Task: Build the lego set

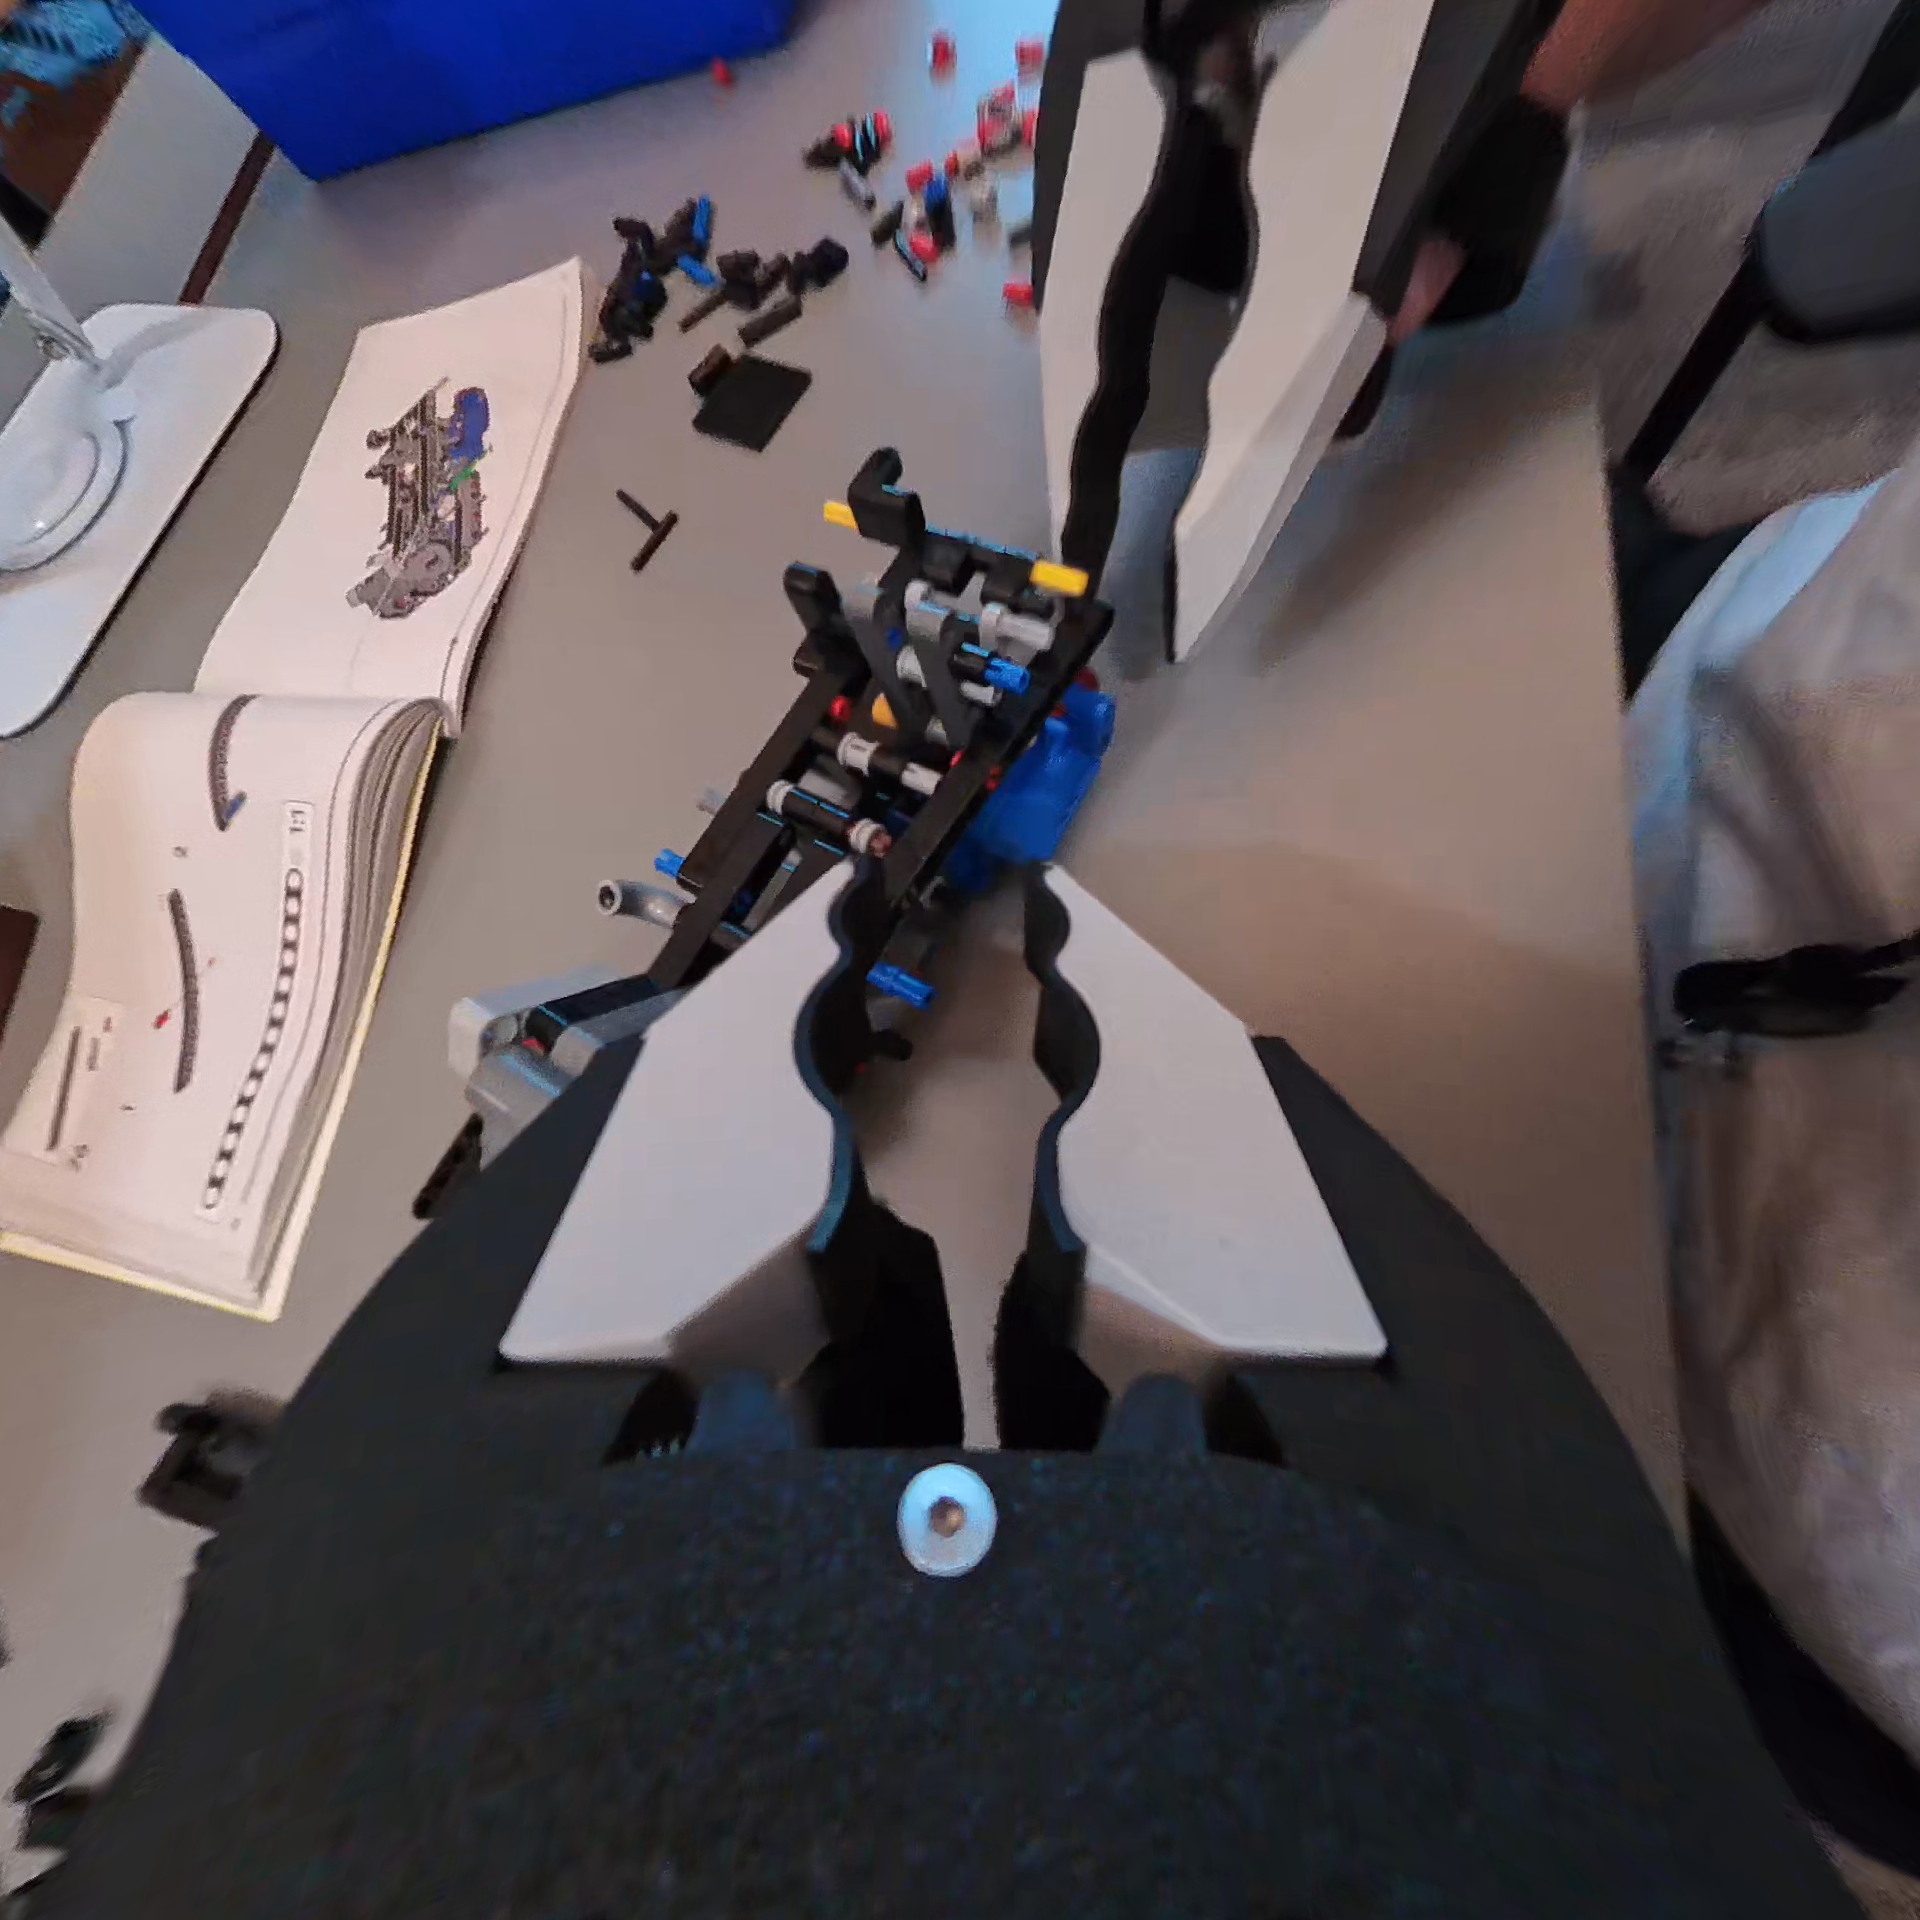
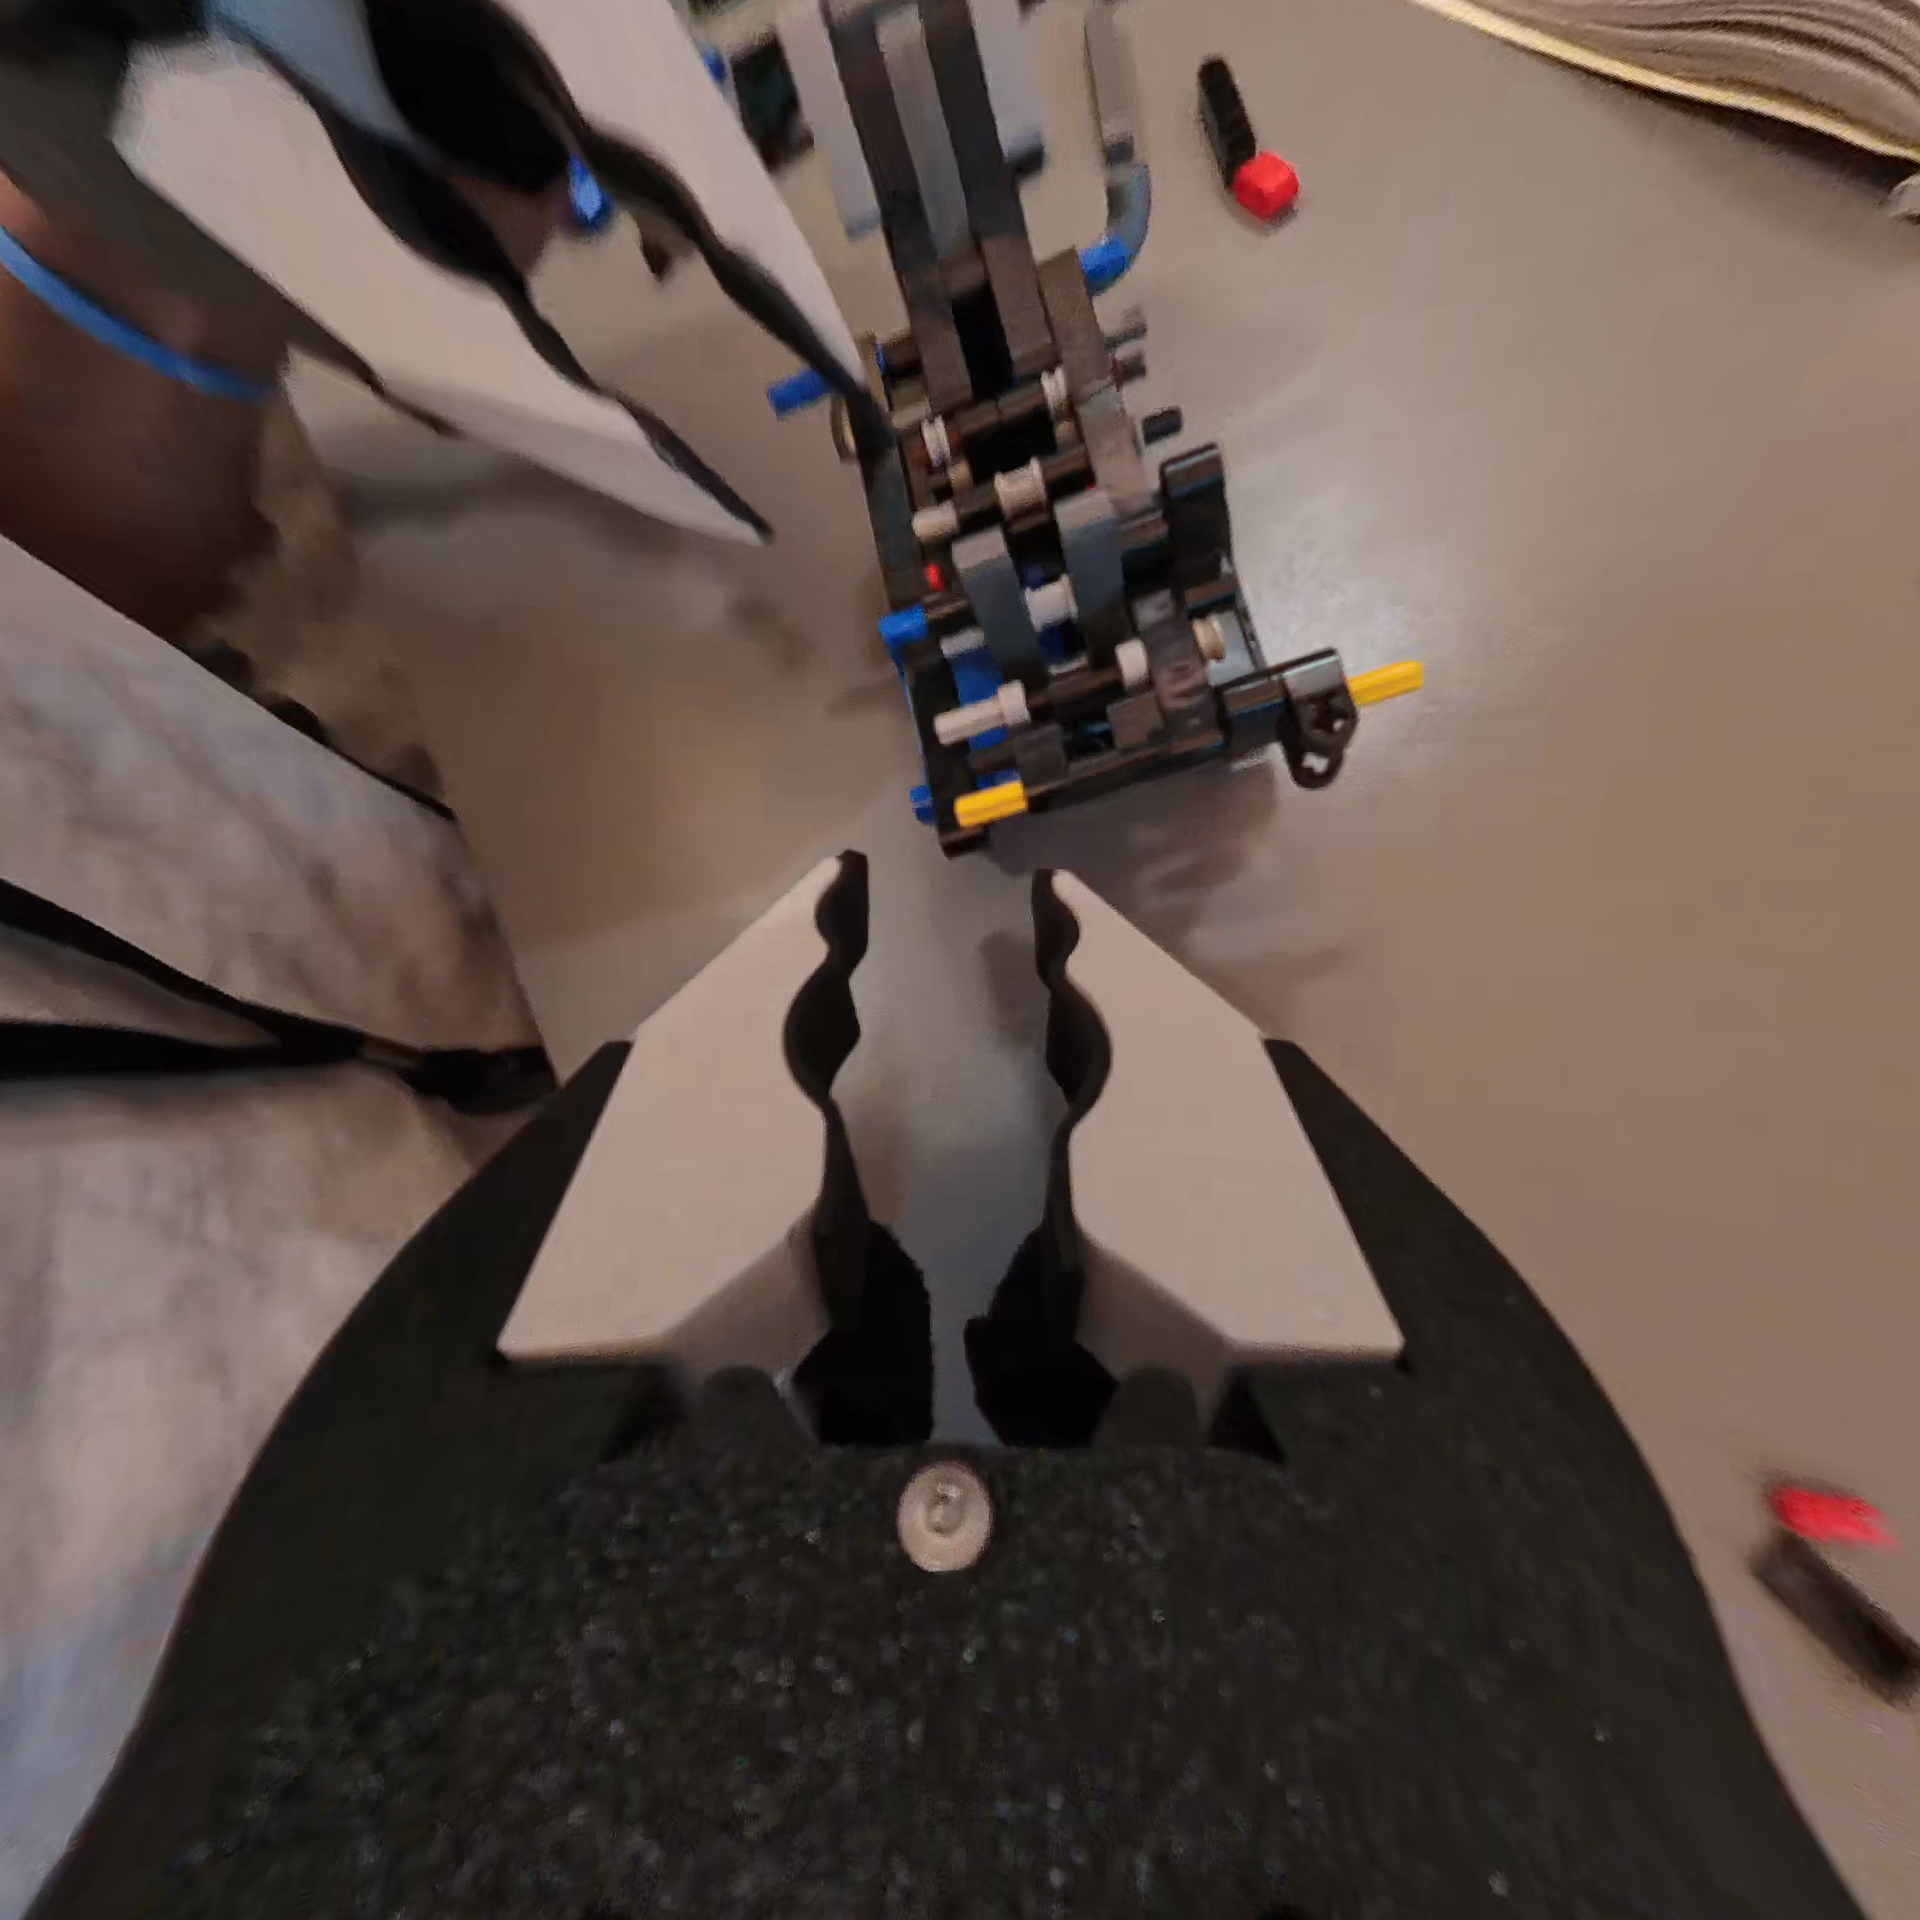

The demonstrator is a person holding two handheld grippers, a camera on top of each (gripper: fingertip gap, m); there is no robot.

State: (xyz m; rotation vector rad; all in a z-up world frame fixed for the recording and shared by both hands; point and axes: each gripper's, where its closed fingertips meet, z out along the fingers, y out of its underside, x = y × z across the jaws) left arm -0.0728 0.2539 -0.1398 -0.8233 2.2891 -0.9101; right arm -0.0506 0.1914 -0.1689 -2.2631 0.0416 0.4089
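On the grey table, the lego frame lies lengthwise between 2 grippers, both jaws released.

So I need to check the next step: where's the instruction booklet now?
In the left wrist view, the instruction booklet lies open on the table's left side, left of the lego model, beside a white lamp base.

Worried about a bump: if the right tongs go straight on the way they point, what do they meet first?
Probably the lego model, its near end with the yellow pin lying just beyond the right tongs. Only bare table lies between; the height gap is unclear.
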